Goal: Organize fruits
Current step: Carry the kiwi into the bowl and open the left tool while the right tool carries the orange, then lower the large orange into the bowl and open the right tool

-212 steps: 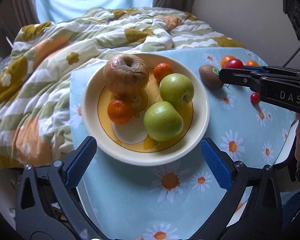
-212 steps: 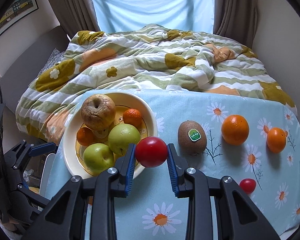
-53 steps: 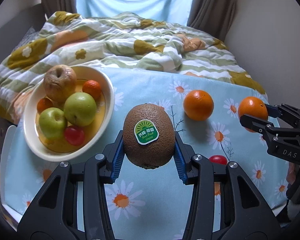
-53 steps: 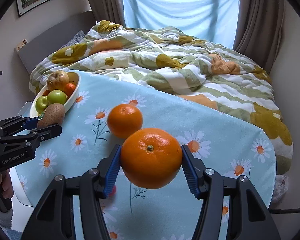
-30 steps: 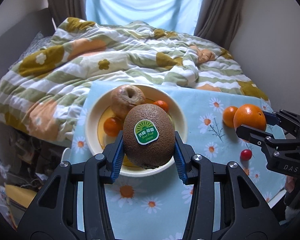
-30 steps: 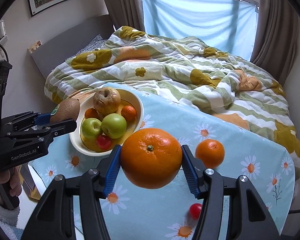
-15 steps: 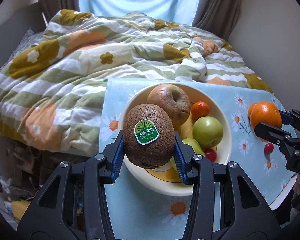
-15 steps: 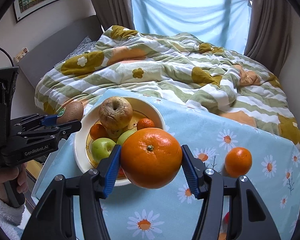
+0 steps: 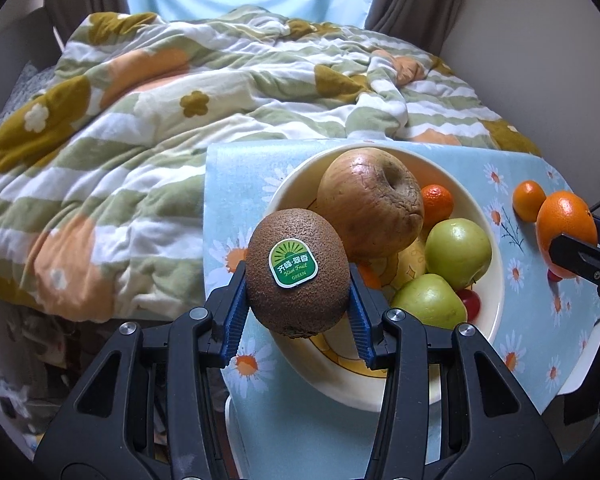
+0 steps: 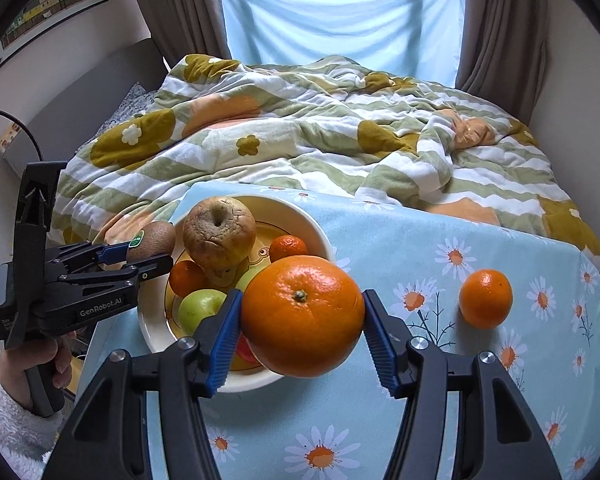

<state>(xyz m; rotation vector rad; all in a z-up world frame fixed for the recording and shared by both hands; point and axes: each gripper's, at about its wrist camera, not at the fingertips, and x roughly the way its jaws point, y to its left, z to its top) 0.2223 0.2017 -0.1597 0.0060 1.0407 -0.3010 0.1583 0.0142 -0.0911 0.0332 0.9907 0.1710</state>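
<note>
brown kiwi [image 9: 297, 272]: i am gripping it in the left jaws over the bowl [image 9: 496, 276] rim, ready to drop in. large orange [image 10: 302, 316]: i am clamping it in the right jaws near the bowl, awaiting its turn.

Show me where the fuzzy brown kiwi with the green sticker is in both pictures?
Left wrist view: the kiwi sits low in the middle, clamped between the blue jaws.
Right wrist view: the kiwi is small, at the left, beside the bowl.
Shared landmark: the wrinkled brown apple in the bowl.
</note>
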